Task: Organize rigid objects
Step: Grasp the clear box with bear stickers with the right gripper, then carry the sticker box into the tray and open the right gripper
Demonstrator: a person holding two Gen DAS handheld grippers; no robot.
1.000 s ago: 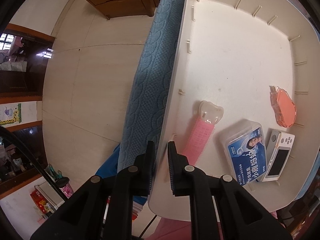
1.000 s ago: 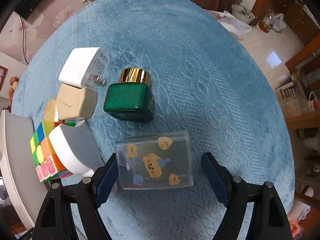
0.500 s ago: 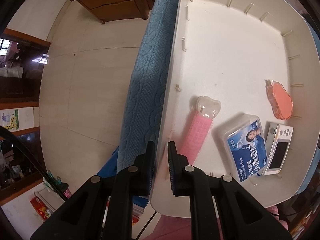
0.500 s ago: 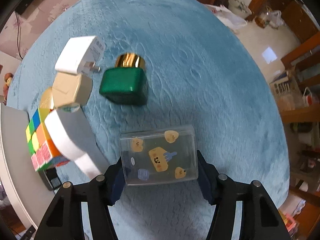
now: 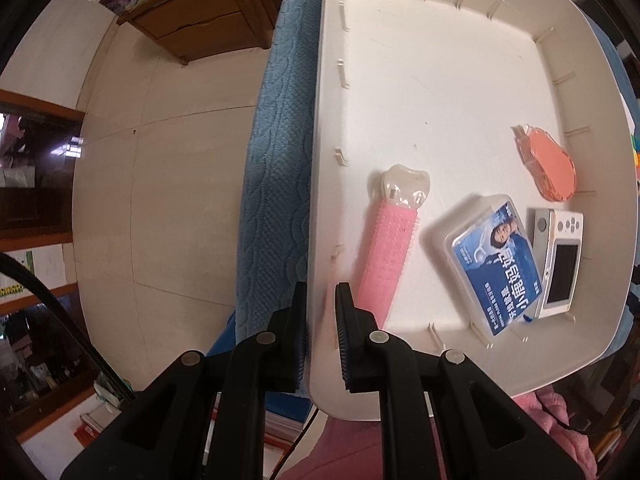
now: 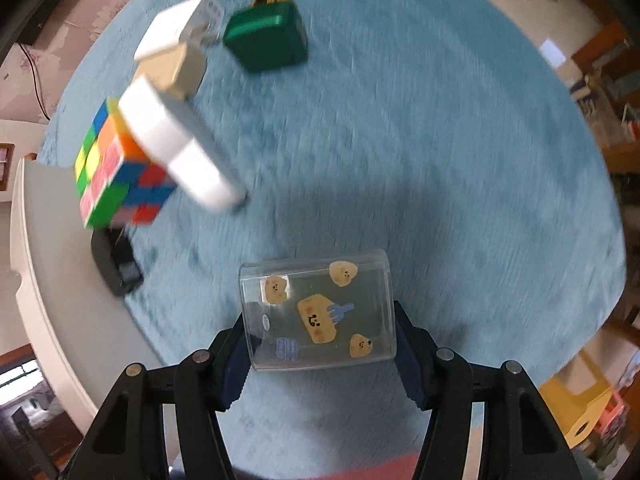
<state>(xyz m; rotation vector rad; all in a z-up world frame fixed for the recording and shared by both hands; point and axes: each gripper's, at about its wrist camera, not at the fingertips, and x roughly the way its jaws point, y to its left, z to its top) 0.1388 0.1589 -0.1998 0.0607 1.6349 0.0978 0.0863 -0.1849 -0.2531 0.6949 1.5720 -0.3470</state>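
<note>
My right gripper is shut on a clear plastic box printed with cartoon bears, held above the blue cloth. Left on the cloth lie a colour cube, a white curved block, a beige box, a white charger, a green bottle and a small black thing. My left gripper is shut on the rim of the white tray. In the tray lie a pink brush, a blue-labelled case, a white handheld device and an orange piece.
The tray's rim also shows at the left of the right wrist view, at the cloth's edge. Pale floor and a wooden cabinet lie beyond the table's edge. Pink fabric shows below the tray.
My right gripper closed on the clear bear box and carried it off the cloth; the other objects shifted up and left in its view. My left gripper keeps its hold on the tray rim.
</note>
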